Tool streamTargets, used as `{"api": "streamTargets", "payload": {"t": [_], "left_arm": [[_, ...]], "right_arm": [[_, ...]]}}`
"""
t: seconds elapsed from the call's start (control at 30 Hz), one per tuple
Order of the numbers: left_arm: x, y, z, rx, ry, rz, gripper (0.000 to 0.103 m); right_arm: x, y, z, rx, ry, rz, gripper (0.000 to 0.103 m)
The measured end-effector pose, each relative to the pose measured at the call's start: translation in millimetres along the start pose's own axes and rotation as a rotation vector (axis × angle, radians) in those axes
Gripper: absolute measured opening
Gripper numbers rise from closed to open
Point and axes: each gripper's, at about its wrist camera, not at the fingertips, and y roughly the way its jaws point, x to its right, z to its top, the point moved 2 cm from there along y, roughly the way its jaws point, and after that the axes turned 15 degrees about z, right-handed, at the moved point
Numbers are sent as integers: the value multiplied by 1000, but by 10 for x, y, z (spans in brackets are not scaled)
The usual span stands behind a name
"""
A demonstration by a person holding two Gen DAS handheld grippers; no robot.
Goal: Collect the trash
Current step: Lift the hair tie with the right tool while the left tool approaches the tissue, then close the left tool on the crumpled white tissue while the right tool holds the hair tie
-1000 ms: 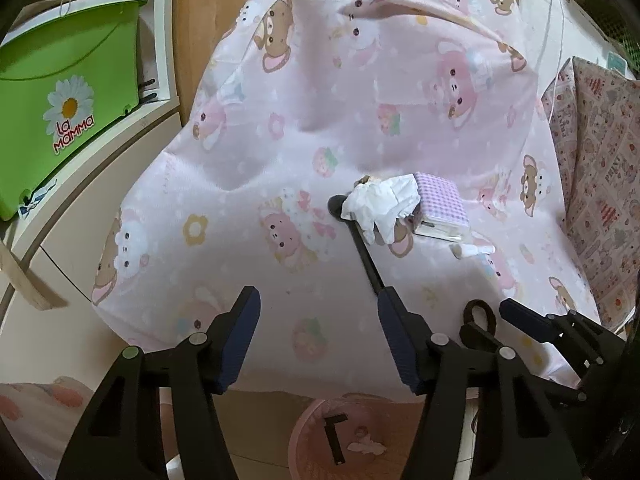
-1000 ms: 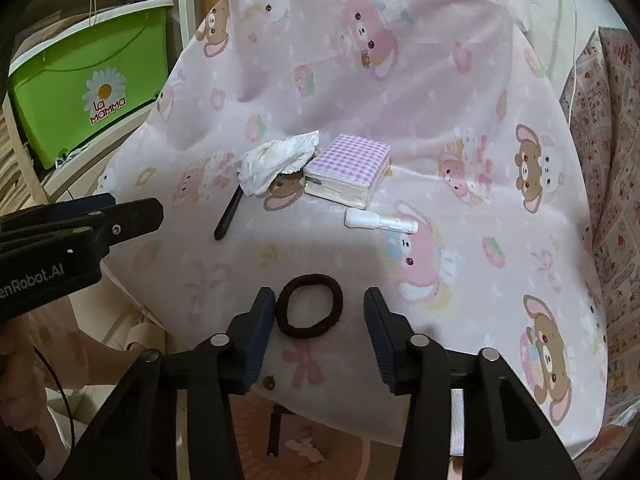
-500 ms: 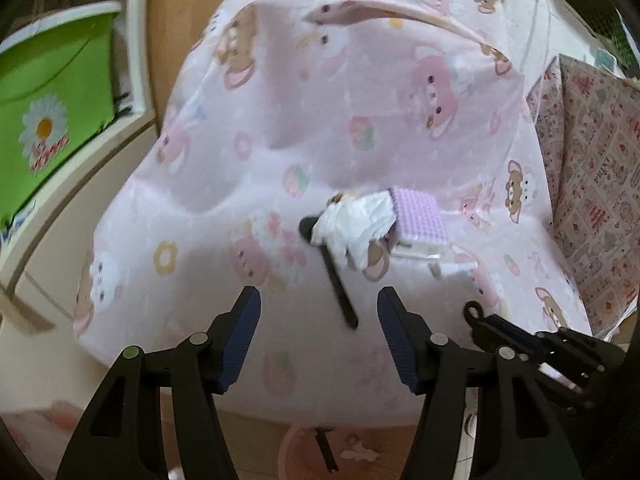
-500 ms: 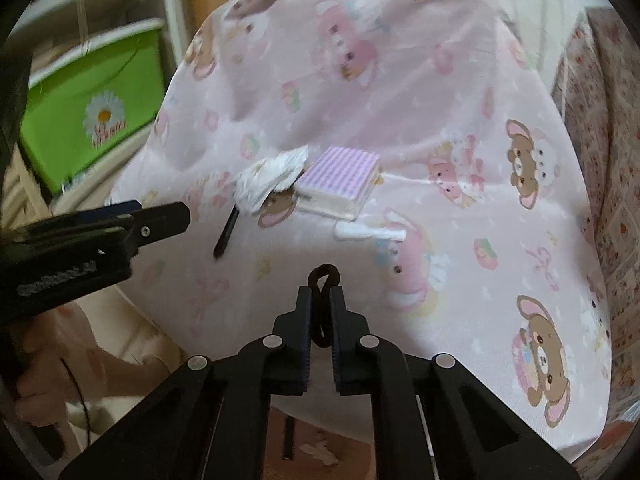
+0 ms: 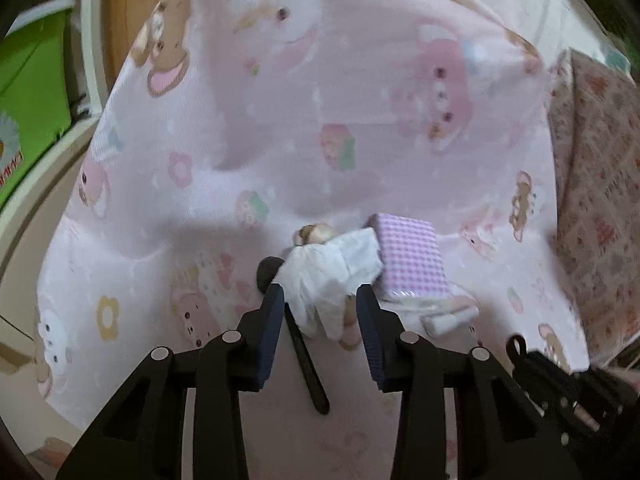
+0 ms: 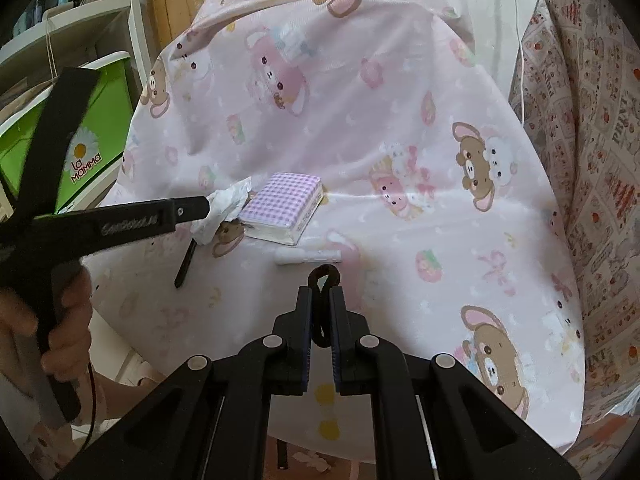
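- While the right gripper (image 6: pixel 321 292) now stands lifted off the pink cartoon sheet (image 6: pixel 400 92), its jaws are pinched narrow on the dark hair tie (image 6: pixel 323 276), which a second ago lay flat as an open ring between spread fingers; the tie is now squeezed into a thin loop poking out past the fingertips.
- Since then the left gripper (image 5: pixel 320 308) has moved forward from the near edge of the bed, and its wide-open jaws now bracket the crumpled white tissue (image 5: pixel 332 276), one finger on each side, without closing on it.
- That tissue lies near the middle of the sheet, its right edge touching the purple checked tissue pack (image 5: pixel 410 258) and its left part lying over the head of a black stick-like item (image 5: pixel 306 360) whose kind I cannot tell.
- A small white tube (image 6: pixel 308 257) sits just near of the pack, untouched.
- My reading: one piece is secured on the right, and the left is placed to close on the tissue next; the risk is pinching the black stick along with it, since it runs between the fingers.
- A pink bin (image 6: pixel 304 458) shows below the near edge of the bed, with scraps in it, a likely drop point.
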Motion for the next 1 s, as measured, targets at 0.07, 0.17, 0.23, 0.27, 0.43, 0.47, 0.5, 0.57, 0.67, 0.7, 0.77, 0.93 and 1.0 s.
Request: {"api": "streamTargets", "payload": {"t": [0.07,0.17,0.23,0.27,0.43,0.47,0.5,0.57,0.67,0.7,0.77,0.93,1.0], "left_arm": [[-59,60,35,-12,-33,-3,35],[-86,138,62,-33,-50,-15,34],[-85,178,79,-44,-58,-16,30],[-78,198,86,-51,-62,-17,22],[-53,210,90,-49,-66,-15,0],[-46,188,91,-38,-63,-11,0],[-38,156,93,-22,-60,-4,0],[-22,82,94,9,-50,8,0],[-9,-71,100,60,-35,21,0],[-10,-122,101,75,-31,23,0],[-10,-233,104,103,-25,24,0],[-56,-508,82,155,-27,-4,0],[-124,-617,73,165,-32,-18,0]], "right_arm": [[-7,-5,-6,0,-6,0,9],[-14,-21,-10,2,-12,2,9],[-17,-35,-8,4,-13,4,9],[-15,-41,-10,5,-12,4,9],[28,-60,-8,9,2,-5,9],[35,-66,-6,10,5,-7,9],[42,-75,-4,12,6,-9,9],[49,-99,1,17,7,-10,9],[49,-133,10,24,3,-14,9],[47,-137,13,25,2,-14,9],[46,-159,17,29,-1,-15,9],[48,-228,29,45,3,-13,9],[50,-256,32,51,3,-12,9]]}}
